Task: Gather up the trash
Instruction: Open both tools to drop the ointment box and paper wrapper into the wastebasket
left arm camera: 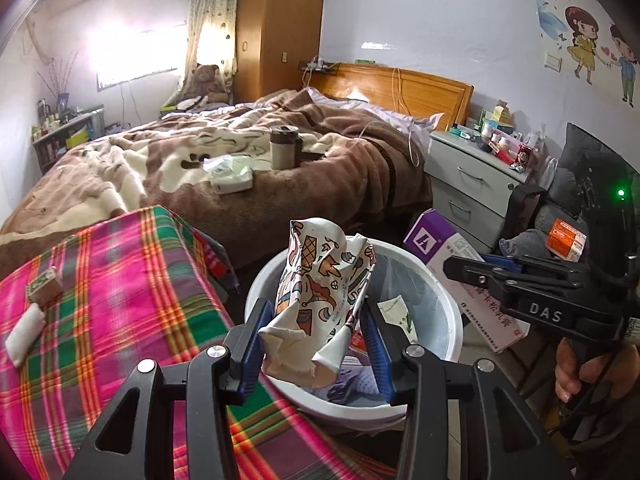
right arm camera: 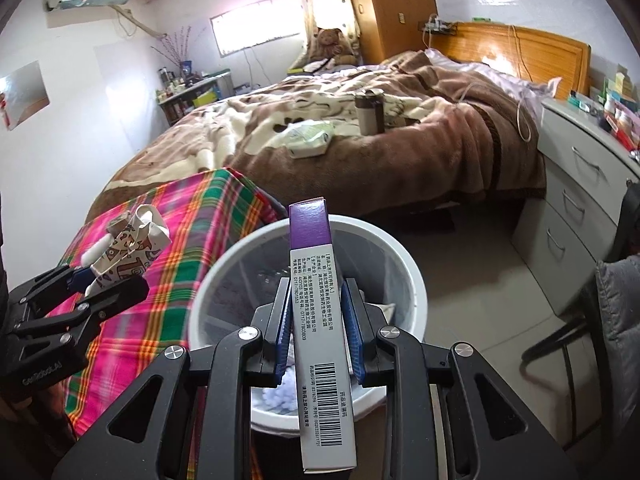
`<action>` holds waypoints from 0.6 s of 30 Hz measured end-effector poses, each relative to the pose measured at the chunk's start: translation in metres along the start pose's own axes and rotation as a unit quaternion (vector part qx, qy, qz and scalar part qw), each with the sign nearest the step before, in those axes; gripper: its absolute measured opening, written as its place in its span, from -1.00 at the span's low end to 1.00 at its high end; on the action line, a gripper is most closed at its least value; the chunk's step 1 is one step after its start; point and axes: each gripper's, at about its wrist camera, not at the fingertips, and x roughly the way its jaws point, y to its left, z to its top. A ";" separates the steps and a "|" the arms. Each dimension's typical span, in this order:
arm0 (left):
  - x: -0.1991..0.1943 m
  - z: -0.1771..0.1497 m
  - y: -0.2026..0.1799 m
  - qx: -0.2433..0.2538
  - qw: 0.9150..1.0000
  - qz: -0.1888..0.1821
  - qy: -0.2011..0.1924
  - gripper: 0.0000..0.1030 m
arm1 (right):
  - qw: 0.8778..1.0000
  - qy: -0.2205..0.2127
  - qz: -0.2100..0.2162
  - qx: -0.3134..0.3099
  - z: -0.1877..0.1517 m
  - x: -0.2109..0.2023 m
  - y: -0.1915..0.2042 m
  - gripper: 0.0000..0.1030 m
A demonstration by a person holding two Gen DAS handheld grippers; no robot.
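Your left gripper (left arm camera: 316, 332) is clamped on a crumpled paper cup (left arm camera: 320, 300) printed with ice-cream cartoons, its blue pads pressing both sides. In the left wrist view the cup sits at centre frame, just over the near rim of the white trash bin (left arm camera: 448, 308), which already has paper scraps and wrappers inside. From the right wrist view the same cup (right arm camera: 128, 248) shows at the left edge, over the plaid cloth.

Your right gripper (right arm camera: 318, 328) is closed on a flat purple-and-white medicine box (right arm camera: 316, 320), held upright on its narrow edge with the barcode toward the camera. The box stands in the middle of that frame, directly over the bin's (right arm camera: 224, 264) opening. In the left wrist view the box (left arm camera: 432, 248) appears at right, beside the bin's far rim.

The pink-and-green plaid cloth (left arm camera: 120, 280) fills the lower left of the left wrist frame; a small brown packet (left arm camera: 44, 284) and a white roll (left arm camera: 24, 332), possibly tissue, lie on it near the left edge. Beyond the bin, upper centre, the bed (left arm camera: 240, 168) carries a tissue pack (left arm camera: 232, 174) and a brown-lidded tumbler (left arm camera: 284, 146). A cluttered grey nightstand (left arm camera: 472, 176) stands at right.
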 end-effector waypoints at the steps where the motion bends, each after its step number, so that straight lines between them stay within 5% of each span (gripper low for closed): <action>1: 0.002 0.000 -0.001 0.001 1.000 0.000 0.000 -0.11 | 1.000 0.002 0.001 0.002 0.000 0.001 -0.002 -0.51; 16: 0.032 0.005 0.000 -0.010 1.000 -0.010 0.022 -0.11 | 0.999 0.032 -0.007 0.008 0.003 0.025 -0.013 -0.50; 18: 0.033 0.005 0.001 -0.014 1.000 -0.011 0.022 0.07 | 0.999 0.035 -0.009 0.008 0.003 0.026 -0.013 -0.50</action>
